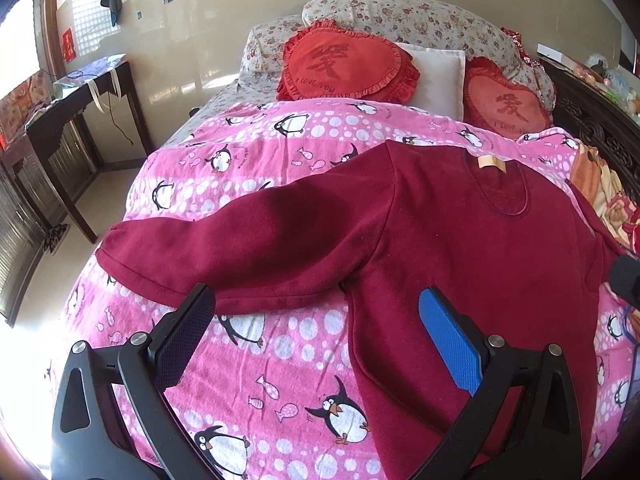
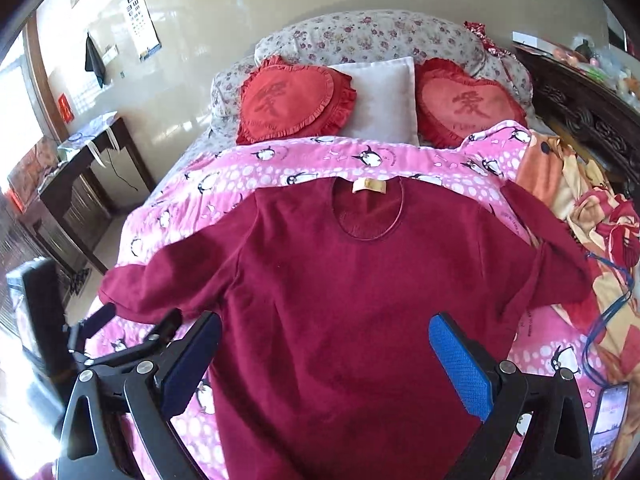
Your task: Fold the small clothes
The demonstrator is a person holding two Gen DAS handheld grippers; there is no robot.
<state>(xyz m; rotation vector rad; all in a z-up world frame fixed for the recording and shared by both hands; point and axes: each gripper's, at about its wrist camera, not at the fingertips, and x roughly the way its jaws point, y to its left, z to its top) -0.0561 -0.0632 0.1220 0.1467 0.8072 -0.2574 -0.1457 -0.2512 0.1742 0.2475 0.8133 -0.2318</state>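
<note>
A dark red long-sleeved top [image 1: 460, 240] lies flat, front up, on a pink penguin-print quilt [image 1: 280, 340], collar with a tan label toward the pillows. Its left sleeve [image 1: 240, 248] stretches out to the left. My left gripper [image 1: 316, 312] is open and empty, hovering over the armpit where sleeve meets body. In the right wrist view the top [image 2: 352, 280] fills the middle and its right sleeve [image 2: 560, 256] lies folded at the right. My right gripper [image 2: 326, 340] is open and empty above the top's lower body. The left gripper [image 2: 100, 320] shows at that view's left edge.
Two red heart cushions [image 2: 296, 100], a white pillow [image 2: 380, 100] and floral pillows sit at the bed's head. A flowered blanket [image 2: 600, 220], a blue cord and a phone [image 2: 608, 412] lie at the right. A dark wooden side table [image 1: 72, 120] stands left of the bed.
</note>
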